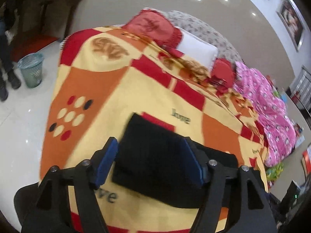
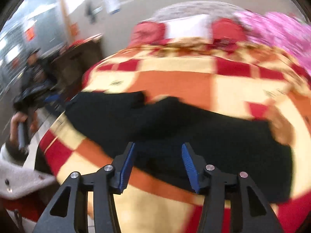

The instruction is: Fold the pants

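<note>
Black pants (image 1: 155, 155) lie on a bed covered by a red, orange and cream blanket (image 1: 108, 85). In the left wrist view they look folded into a compact dark block. My left gripper (image 1: 150, 145) is open, its blue-padded fingers above the pants on either side. In the right wrist view the pants (image 2: 194, 128) stretch across the blanket (image 2: 175, 81), blurred, with both leg ends toward the left. My right gripper (image 2: 158, 147) is open and empty over the pants' near edge.
Red and white pillows (image 1: 196, 48) and a pink quilt (image 1: 268, 104) lie at the bed's head and far side. A bin (image 1: 32, 69) stands on the white tiled floor left of the bed. A seated person (image 2: 33, 81) is at the left.
</note>
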